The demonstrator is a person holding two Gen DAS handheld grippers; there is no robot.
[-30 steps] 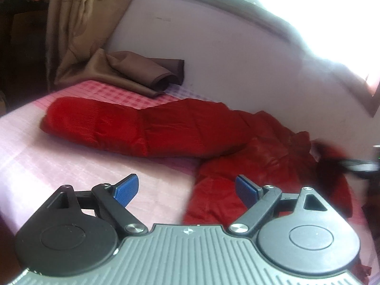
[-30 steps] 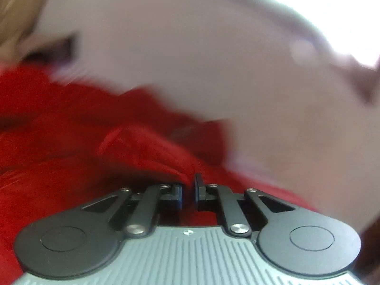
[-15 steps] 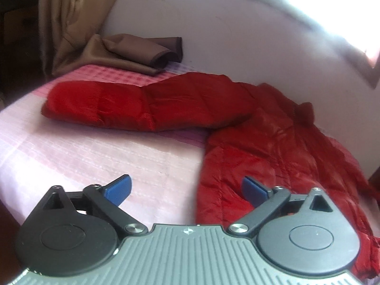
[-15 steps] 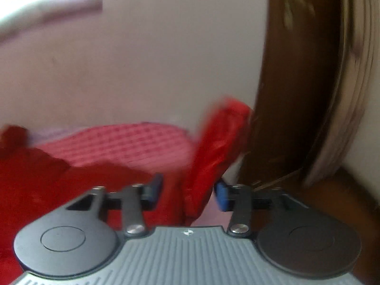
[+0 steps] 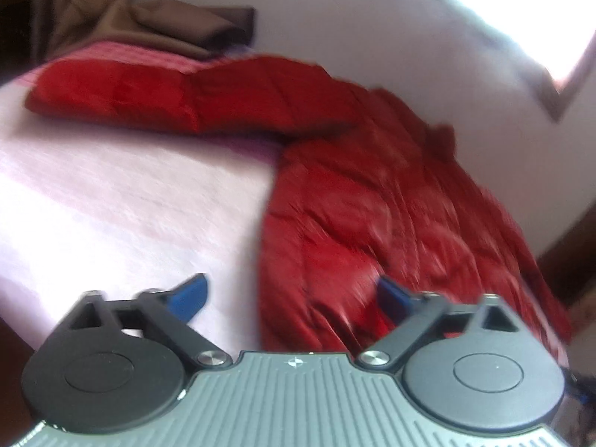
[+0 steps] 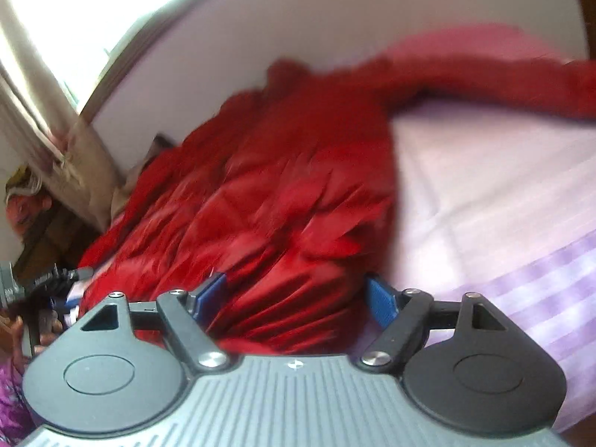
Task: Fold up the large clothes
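Observation:
A red puffer jacket (image 5: 372,201) lies spread on the pink bed (image 5: 111,201), one sleeve (image 5: 156,89) stretched out to the left. In the right wrist view the jacket (image 6: 268,193) fills the middle, its other sleeve (image 6: 503,82) stretched to the right. My left gripper (image 5: 292,294) is open and empty, over the jacket's near left hem edge. My right gripper (image 6: 298,296) is open and empty, with the jacket's near hem between its blue pads. Both views are blurred.
A folded brown cloth (image 5: 178,26) and a curtain (image 5: 67,7) lie at the bed's far left corner. The wall (image 5: 372,37) runs behind the bed. The other gripper (image 6: 41,283) shows at the right wrist view's left edge. A window curtain (image 6: 48,111) hangs there.
My right gripper was shut on the jacket, opened, let the sleeve go, and swung round to the jacket's near hem. My left gripper moved closer to the hem, still open.

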